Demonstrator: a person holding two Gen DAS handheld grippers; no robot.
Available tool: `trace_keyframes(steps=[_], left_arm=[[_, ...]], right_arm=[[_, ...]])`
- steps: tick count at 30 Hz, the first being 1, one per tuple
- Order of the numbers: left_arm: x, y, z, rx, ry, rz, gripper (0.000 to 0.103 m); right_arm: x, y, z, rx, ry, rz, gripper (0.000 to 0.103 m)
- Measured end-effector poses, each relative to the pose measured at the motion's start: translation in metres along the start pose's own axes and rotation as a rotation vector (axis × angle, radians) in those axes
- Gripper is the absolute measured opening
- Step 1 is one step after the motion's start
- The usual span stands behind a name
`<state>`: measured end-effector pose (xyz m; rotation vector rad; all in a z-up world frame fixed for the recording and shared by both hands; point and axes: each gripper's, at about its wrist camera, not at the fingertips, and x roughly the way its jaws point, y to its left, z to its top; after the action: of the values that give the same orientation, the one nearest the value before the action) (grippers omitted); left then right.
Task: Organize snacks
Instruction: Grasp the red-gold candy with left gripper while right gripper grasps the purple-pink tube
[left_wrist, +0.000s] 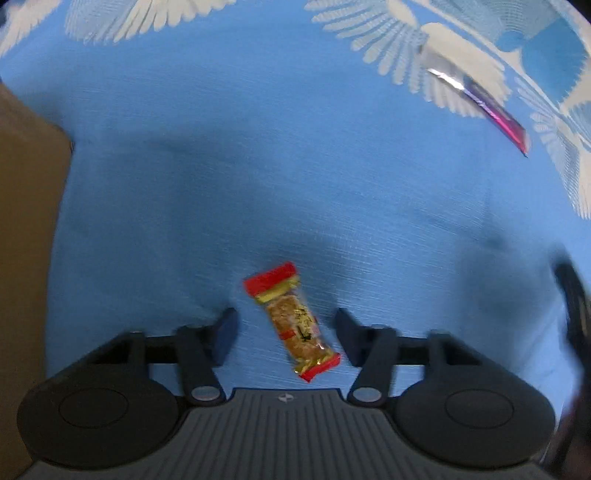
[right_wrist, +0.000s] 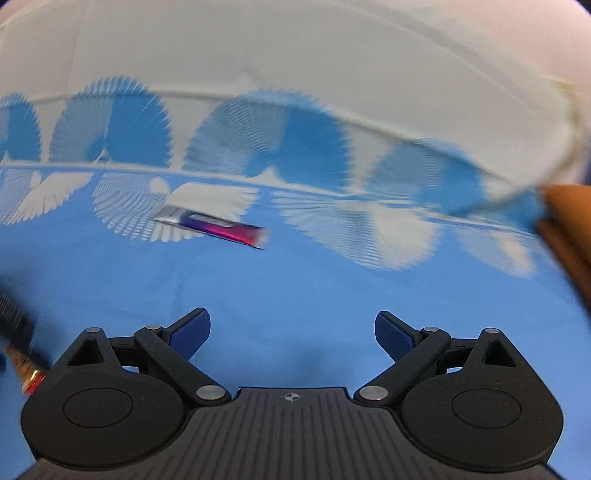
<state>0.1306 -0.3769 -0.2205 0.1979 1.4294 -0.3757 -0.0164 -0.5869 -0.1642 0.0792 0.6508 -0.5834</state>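
Snack bar (left_wrist: 291, 321) in a red-ended wrapper lies low centre on the blue cloth-covered surface (left_wrist: 258, 166), between the left claw's (left_wrist: 286, 334) parted, untouching fingers. Purple packet (right_wrist: 218, 227) lies upper left, well beyond the released right claw (right_wrist: 291, 334). Brown box (left_wrist: 26, 229) at left edge, contents unseen.

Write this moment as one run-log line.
left gripper: open over peanut bar | right gripper: open, empty | purple packet: on cloth

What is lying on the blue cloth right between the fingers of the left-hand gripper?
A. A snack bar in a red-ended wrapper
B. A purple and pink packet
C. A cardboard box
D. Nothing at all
A: the snack bar with red wrapper ends lies between the left gripper fingers, untouched by either.
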Motion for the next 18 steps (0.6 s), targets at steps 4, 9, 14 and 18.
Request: trace_keyframes(steps=[4, 9, 14, 18], left_arm=[[-0.005, 0.023, -0.001, 0.023, 0.006, -0.043, 0.021], [-0.006, 0.047, -0.001, 0.047, 0.005, -0.048, 0.020], [-0.009, 0.058, -0.002, 0.088, -0.027, -0.051, 0.019], [-0.017, 0.055, -0.009, 0.110, -0.068, -0.051, 0.019]], right_arm=[[0.066, 0.024, 0.032, -0.079, -0.016, 0.041, 0.098], [0.134, 0.054, 0.060, -0.221, -0.012, 0.042, 0.103], [0.155, 0.038, 0.069, -0.046, -0.018, 0.178, 0.076], [0.132, 0.061, 0.064, -0.126, -0.046, 0.115, 0.021]])
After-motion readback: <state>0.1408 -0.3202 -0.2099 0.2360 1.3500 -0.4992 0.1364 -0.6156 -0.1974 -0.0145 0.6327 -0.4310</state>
